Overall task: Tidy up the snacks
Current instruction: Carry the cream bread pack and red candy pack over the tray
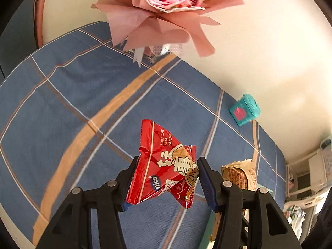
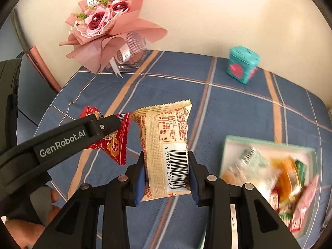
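Left wrist: left claw (image 1: 167, 183) clamped on a red peanut snack packet (image 1: 164, 164), lifted clear of the blue plaid desk (image 1: 83, 108). Beige packet corner at 4 o'clock, bouquet (image 1: 164, 2) at 12, teal box (image 1: 244, 110) at 2.

Right wrist: right claw (image 2: 167, 175) clamped on a beige snack packet (image 2: 166, 145), also off the desk. Green-rimmed tray (image 2: 267, 144) at 4 o'clock already holds several snacks. Judgement: partly done, these two still to be placed. Tray contents blurred, far edge cut off.
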### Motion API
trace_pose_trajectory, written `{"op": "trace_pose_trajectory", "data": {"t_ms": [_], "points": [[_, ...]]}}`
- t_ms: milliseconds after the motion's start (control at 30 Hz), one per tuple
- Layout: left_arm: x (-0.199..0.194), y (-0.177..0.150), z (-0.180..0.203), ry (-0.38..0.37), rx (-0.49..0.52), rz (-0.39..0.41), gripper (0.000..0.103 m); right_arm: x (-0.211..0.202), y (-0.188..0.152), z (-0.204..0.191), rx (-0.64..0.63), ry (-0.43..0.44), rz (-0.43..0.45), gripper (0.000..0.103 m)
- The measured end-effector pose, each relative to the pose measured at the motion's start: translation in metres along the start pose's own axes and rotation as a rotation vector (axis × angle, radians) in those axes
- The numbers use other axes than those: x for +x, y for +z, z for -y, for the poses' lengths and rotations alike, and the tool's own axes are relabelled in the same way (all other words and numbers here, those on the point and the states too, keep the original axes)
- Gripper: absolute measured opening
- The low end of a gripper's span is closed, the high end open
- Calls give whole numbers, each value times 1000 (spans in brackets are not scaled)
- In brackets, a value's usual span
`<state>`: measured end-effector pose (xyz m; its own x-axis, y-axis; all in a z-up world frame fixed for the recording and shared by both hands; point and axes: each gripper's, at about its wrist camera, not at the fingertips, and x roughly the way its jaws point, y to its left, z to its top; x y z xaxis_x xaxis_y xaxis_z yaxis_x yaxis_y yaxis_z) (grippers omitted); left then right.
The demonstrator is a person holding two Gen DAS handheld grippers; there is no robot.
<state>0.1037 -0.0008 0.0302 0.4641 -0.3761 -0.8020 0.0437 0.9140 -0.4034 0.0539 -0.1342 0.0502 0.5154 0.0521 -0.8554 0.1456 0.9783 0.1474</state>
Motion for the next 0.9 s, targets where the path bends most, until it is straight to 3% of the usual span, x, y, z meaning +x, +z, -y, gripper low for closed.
{"op": "trace_pose_trajectory", "data": {"t_ms": [467,900], "points": [[-26,-42,45,-40,121,15,57,-41,-54,45,113,-48,4,37],[-33,-60,88,-65,212,30,57,-68,-62,98,219,-97,39,38]]}}
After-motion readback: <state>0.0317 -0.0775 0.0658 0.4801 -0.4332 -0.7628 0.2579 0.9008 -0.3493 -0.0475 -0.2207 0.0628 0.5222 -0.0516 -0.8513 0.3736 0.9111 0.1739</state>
